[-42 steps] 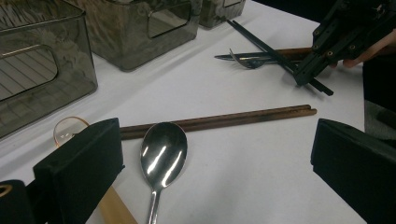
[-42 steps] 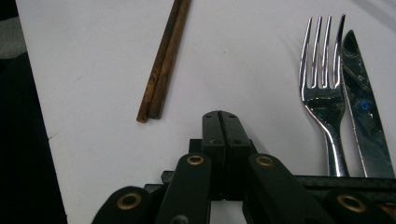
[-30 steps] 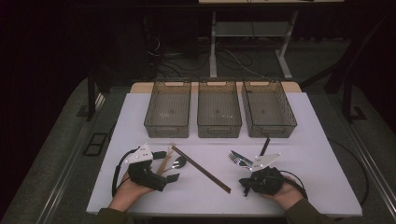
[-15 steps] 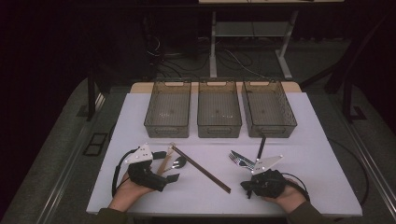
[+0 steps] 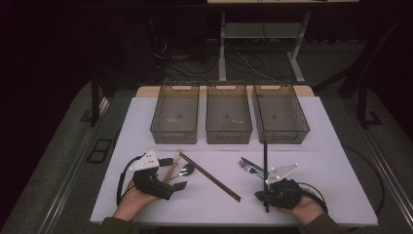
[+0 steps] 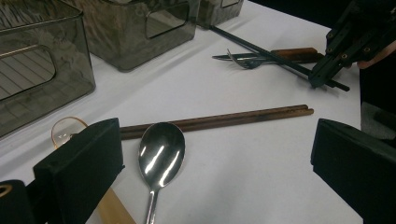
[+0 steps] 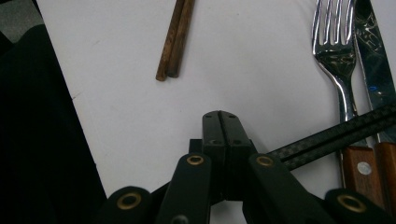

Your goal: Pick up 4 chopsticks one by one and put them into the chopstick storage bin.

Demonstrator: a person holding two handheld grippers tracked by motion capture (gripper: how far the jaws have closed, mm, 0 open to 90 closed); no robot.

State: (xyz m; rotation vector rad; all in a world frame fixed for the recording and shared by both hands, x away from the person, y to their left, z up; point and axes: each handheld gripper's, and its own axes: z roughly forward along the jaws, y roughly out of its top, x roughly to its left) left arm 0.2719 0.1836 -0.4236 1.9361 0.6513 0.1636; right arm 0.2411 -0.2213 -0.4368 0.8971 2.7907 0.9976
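Observation:
My right gripper (image 5: 263,194) is shut on a pair of black chopsticks (image 5: 265,165), which point straight away toward the bins. In the right gripper view its jaws (image 7: 226,123) are pressed together, with the black chopsticks (image 7: 336,135) running off to the right across a fork (image 7: 334,46) and a wooden-handled knife (image 7: 373,60). My left gripper (image 5: 174,174) is open and low over the table. A metal spoon (image 6: 161,151) lies between its wide jaws, with an amber spoon (image 6: 65,130) by the left jaw. Brown chopsticks (image 5: 209,176) lie diagonally between the two grippers.
Three smoky plastic bins (image 5: 175,131) (image 5: 229,131) (image 5: 282,131) stand in a row at the back of the white table (image 5: 331,161). The fork and knife (image 5: 249,167) lie just left of the black chopsticks. The table's front edge runs close behind both hands.
The black chopsticks have swung in the right gripper: their far tip has moved left, so they now point straight at the bins. The left gripper has kept still.

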